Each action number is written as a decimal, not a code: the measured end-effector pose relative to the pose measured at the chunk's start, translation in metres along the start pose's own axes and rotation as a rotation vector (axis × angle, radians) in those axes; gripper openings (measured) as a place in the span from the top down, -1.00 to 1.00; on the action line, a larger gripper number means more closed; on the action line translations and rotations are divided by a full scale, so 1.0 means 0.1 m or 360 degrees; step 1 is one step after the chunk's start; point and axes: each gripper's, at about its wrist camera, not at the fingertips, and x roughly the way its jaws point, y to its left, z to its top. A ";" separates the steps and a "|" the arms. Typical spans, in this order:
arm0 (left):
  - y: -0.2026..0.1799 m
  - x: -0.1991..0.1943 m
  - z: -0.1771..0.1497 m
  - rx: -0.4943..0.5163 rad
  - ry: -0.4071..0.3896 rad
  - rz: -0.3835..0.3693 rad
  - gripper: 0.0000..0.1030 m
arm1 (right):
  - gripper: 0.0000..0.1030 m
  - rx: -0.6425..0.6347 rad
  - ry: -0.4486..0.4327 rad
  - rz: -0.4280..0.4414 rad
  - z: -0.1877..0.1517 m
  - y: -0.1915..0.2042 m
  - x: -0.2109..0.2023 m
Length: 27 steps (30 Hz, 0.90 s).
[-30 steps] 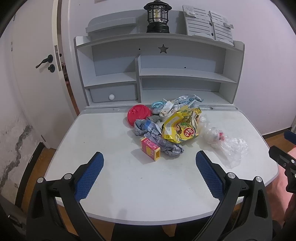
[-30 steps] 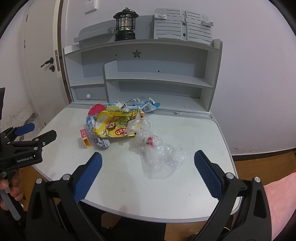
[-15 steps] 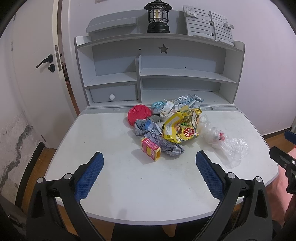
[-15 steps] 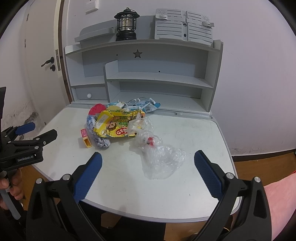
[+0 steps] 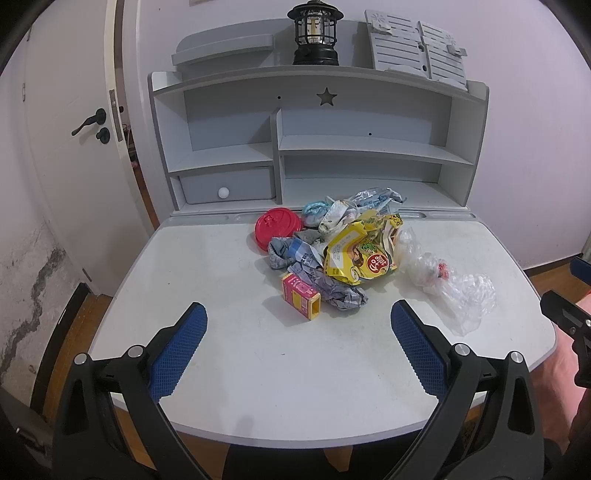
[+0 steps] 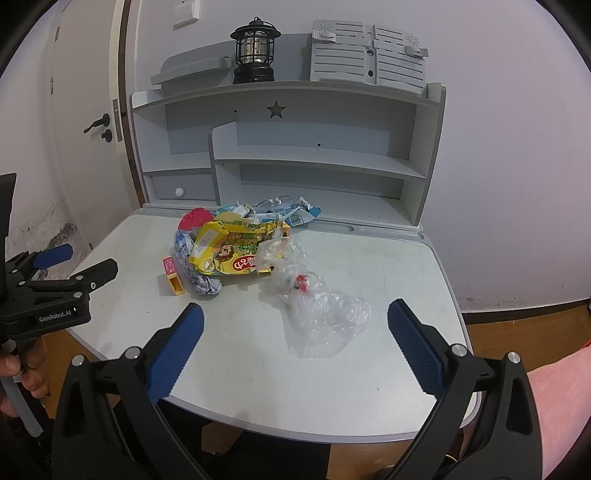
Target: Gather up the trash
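Note:
A pile of trash lies on the white desk [image 5: 229,362]: a yellow snack bag [image 5: 364,254], a pink and yellow carton [image 5: 300,296], crumpled grey wrappers [image 5: 332,291], a red lid [image 5: 277,229] and a clear plastic bag [image 5: 461,291]. My left gripper [image 5: 297,341] is open and empty, over the desk's near edge, short of the carton. My right gripper [image 6: 293,345] is open and empty, just short of the clear plastic bag [image 6: 325,314]. The yellow snack bag [image 6: 236,251] and the carton [image 6: 172,275] also show there.
A grey shelf unit [image 5: 317,144] with a small drawer stands at the desk's back, a black lantern [image 5: 314,33] on top. A white door [image 5: 74,129] is at the left. The left gripper shows in the right wrist view [image 6: 55,291].
The right wrist view has shifted slightly; the trash sits a little further right and nearer in it. The left gripper has barely moved. Both grippers stay open.

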 end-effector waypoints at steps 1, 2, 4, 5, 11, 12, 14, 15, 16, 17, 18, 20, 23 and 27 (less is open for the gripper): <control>0.00 0.00 0.00 -0.0001 0.0000 -0.0001 -0.88 | -0.87 -0.0001 -0.0001 -0.0001 0.00 0.00 0.00; 0.00 0.00 0.00 -0.0001 0.0001 0.0000 -0.88 | -0.87 0.0000 -0.0001 -0.0002 0.00 0.00 0.00; 0.00 0.00 0.00 -0.0001 0.0001 0.0001 -0.88 | -0.87 -0.0004 -0.0002 -0.0001 0.01 0.00 -0.01; -0.01 0.00 0.00 -0.0001 0.0001 -0.0001 -0.88 | -0.87 -0.0004 -0.0002 -0.0001 0.01 0.00 -0.01; -0.01 0.00 0.00 -0.0001 0.0000 0.0000 -0.88 | -0.87 -0.0004 -0.0002 -0.0001 0.01 0.00 -0.02; 0.00 0.00 0.00 -0.0001 0.0001 0.0001 -0.88 | -0.87 -0.0005 -0.0001 0.0000 0.02 0.00 -0.01; 0.00 0.00 0.00 -0.0002 0.0001 0.0000 -0.88 | -0.87 -0.0005 -0.0001 0.0001 0.02 0.01 -0.01; 0.00 0.00 0.00 -0.0002 0.0000 0.0001 -0.88 | -0.87 -0.0006 -0.0002 -0.0001 0.02 0.01 -0.02; 0.00 0.00 0.00 -0.0002 0.0000 0.0002 -0.88 | -0.87 -0.0006 -0.0003 -0.0001 0.01 0.01 -0.01; -0.01 0.00 0.00 -0.0002 0.0000 0.0000 -0.88 | -0.87 -0.0006 -0.0003 -0.0001 0.02 0.01 -0.02; 0.00 0.00 0.00 -0.0001 0.0000 0.0000 -0.88 | -0.87 -0.0006 -0.0003 0.0000 0.02 0.01 -0.02; -0.01 0.00 0.00 -0.0002 0.0001 0.0001 -0.88 | -0.87 -0.0005 -0.0003 -0.0002 0.02 0.01 -0.02; -0.01 0.00 0.00 -0.0001 0.0000 0.0002 -0.88 | -0.87 -0.0005 -0.0002 -0.0001 0.02 0.01 -0.02; -0.01 0.00 -0.01 -0.0002 0.0000 0.0003 -0.88 | -0.87 -0.0005 -0.0002 -0.0003 0.01 0.01 -0.01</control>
